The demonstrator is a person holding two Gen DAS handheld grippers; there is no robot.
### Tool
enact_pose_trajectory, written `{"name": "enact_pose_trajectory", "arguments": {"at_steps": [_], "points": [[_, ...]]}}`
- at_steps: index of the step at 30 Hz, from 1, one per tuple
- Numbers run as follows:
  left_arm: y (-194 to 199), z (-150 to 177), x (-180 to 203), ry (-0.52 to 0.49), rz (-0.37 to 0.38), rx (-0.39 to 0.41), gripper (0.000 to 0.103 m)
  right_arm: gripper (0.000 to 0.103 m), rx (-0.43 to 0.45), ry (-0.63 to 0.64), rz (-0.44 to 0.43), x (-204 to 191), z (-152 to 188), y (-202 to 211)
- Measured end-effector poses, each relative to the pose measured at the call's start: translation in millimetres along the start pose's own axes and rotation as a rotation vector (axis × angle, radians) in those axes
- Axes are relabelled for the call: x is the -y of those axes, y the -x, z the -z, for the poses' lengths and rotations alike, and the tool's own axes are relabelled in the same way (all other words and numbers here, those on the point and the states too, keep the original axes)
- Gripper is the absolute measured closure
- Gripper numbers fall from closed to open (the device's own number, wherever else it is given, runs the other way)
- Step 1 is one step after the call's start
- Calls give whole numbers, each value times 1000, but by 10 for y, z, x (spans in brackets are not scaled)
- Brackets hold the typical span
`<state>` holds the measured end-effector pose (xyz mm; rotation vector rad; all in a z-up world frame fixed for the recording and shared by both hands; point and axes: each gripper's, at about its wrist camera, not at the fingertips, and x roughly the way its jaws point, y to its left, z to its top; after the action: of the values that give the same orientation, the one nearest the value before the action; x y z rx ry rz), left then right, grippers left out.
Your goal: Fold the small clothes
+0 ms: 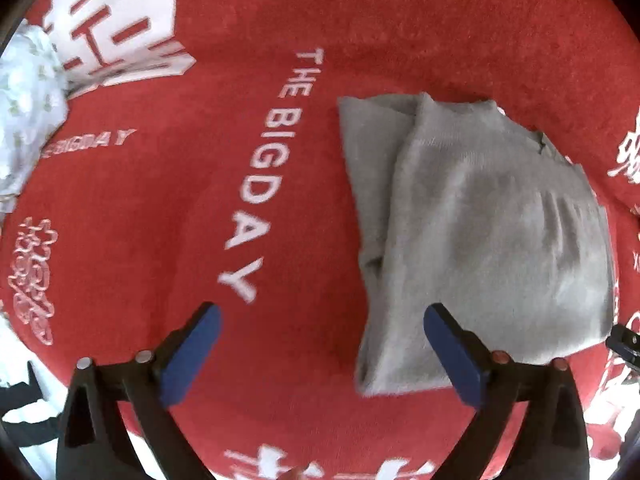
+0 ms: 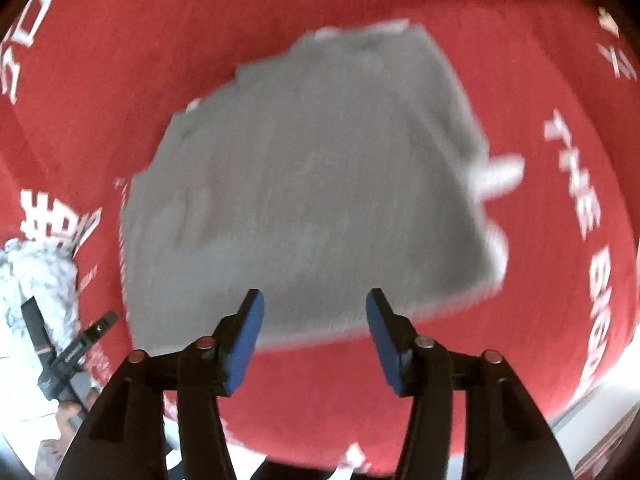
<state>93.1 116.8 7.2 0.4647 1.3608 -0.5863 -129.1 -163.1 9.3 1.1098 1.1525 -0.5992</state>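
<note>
**Grey garment lying folded between two empty claws**

At the far left of the left wrist view, a pale floral bundle (image 1: 24,112) is sitting at the edge of the red cloth (image 1: 160,200) that is covering the counter, well apart from the work. Moving right, white lettering reading THE BIGDAY (image 1: 264,168) is running across the red surface. The left claw (image 1: 322,316) is hovering wide open and holding nothing, its right blue pad (image 1: 452,356) hanging over the near left corner of the grey garment (image 1: 480,220). The garment is lying flat on the cloth right of centre, already doubled over, with a narrower layer showing along its left side.

In the right wrist view, which is blurred, the left gripper's frame (image 2: 68,356) is showing at lower left, beside the same pale bundle. The garment (image 2: 304,184) is filling the middle of that view. The right claw (image 2: 316,300) is also standing well open and empty, over the garment's near edge.

The knit is looking soft, light and limp, so it is likely to sag and slide on itself when lifted. Pinching through all layers at the near corners, one claw per corner, seems the safest hold for another fold.
</note>
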Motion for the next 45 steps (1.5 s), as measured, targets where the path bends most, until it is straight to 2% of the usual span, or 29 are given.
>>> {"name": "enact_pose_trajectory", "arguments": {"at_steps": [1, 3, 9, 11, 13, 18, 20, 21, 22, 23, 25, 28, 30, 33, 36, 38, 42, 45], "points": [[26, 43, -29, -1, 5, -7, 1, 32, -10, 4, -7, -27, 106, 23], [77, 142, -85, 6, 11, -16, 1, 25, -30, 24, -29, -132, 320, 32], [82, 417, -355, 14, 31, -82, 2, 24, -131, 67, -77, -586, 746, -261], [42, 463, -434, 17, 51, -106, 2, 24, -146, 78, -93, -721, 781, -374], [40, 498, -494, 27, 42, -101, 2, 24, -156, 88, -118, -869, 791, -483], [21, 523, -674, 94, 37, -88, 2, 25, -157, 105, -168, -1238, 632, -698], [26, 527, -738, 116, 35, -72, 2, 43, -125, 151, -158, -1514, 482, -808], [22, 530, -757, 123, 30, -65, 2, 73, -115, 183, -144, -1669, 392, -878], [19, 529, -776, 125, 27, -63, 2, 90, -112, 205, -141, -1789, 316, -940], [4, 526, -790, 128, 23, -63, 2, 91, -106, 219, -148, -1900, 246, -998], [-26, 528, -814, 137, 23, -68, 2, 91, -81, 271, -152, -2151, 83, -1137], [-61, 556, -853, 149, 23, -76, 2, 91, -78, 338, -114, -2418, -30, -1420], [-70, 585, -879, 151, 19, -85, 2, 91, -145, 328, -106, -2457, 7, -1598], [-58, 616, -915, 163, 22, -88, 2, 90, -178, 368, -150, -2481, 206, -1509], [-49, 621, -959, 167, 26, -90, 2, 90, -186, 381, -166, -2364, 376, -1357], [-43, 598, -950, 169, 37, -84, 2, 88, -193, 342, -170, -2203, 448, -1275], [-65, 522, -879, 154, 53, -76, 2, 60, -210, 199, -198, -1758, 508, -1189], [-98, 458, -815, 145, 66, -76, 2, 59, -205, 105, -221, -1521, 547, -1154]]}}
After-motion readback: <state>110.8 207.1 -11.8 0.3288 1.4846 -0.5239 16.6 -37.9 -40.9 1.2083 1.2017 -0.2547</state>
